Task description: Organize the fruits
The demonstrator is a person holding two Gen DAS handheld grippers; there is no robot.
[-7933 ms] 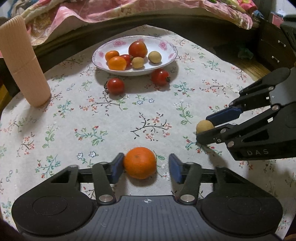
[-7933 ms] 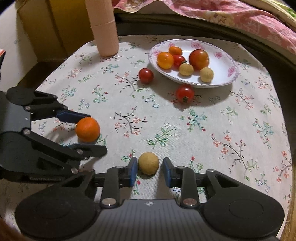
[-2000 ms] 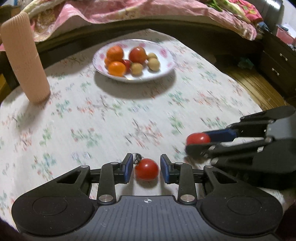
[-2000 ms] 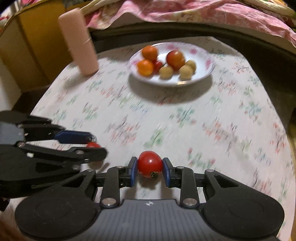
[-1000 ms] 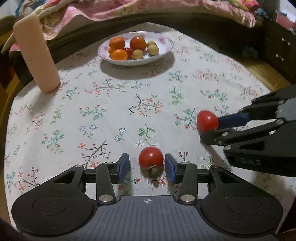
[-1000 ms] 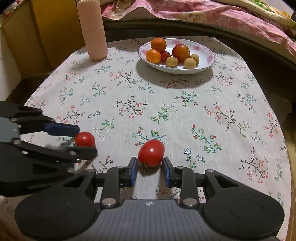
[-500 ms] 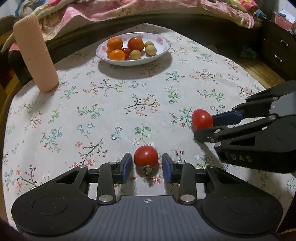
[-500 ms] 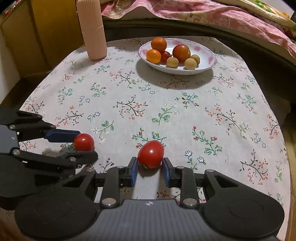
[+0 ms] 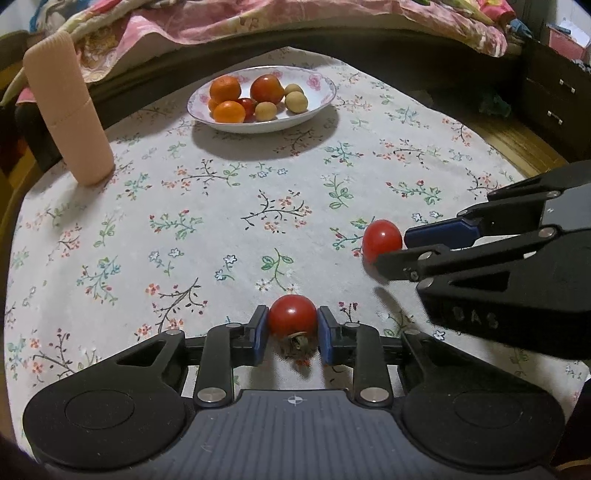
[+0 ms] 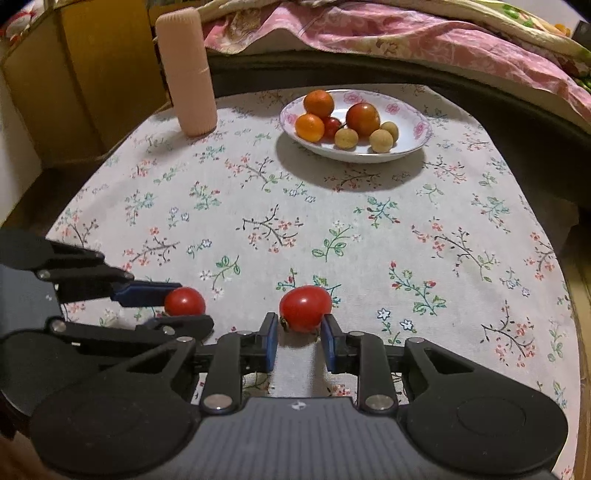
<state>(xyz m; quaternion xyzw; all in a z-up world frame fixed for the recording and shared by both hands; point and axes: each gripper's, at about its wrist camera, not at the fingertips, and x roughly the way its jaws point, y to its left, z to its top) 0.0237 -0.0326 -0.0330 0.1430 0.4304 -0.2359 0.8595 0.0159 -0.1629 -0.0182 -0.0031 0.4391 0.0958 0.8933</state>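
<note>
A red tomato [image 9: 292, 316] sits between the blue pads of my left gripper [image 9: 291, 328], which is shut on it, stem end toward the camera, low over the floral tablecloth [image 9: 221, 206]. My right gripper [image 10: 299, 330] is shut on a second, larger tomato [image 10: 304, 308], held at its fingertips. In the left wrist view the right gripper [image 9: 391, 247] comes in from the right with its tomato [image 9: 382, 240]. In the right wrist view the left gripper [image 10: 192, 306] and its tomato [image 10: 184, 301] are at the left. The white flowered plate [image 9: 325, 88] [image 10: 421, 140] at the far side holds oranges, tomatoes and several small tan fruits.
A tall pink ribbed cylinder [image 9: 66, 118] [image 10: 188, 74] stands at the table's far left. Behind the table lies a bed with a pink quilt [image 10: 369, 33]. A dark drawer cabinet [image 9: 554, 92] is off to the right. A yellow-brown cabinet [image 10: 92, 74] stands beyond the left edge.
Over the last second my left gripper's jaws narrowed from a wider gap onto the tomato. The right gripper and its tomato hardly moved. Earlier, both came back from the plate side.
</note>
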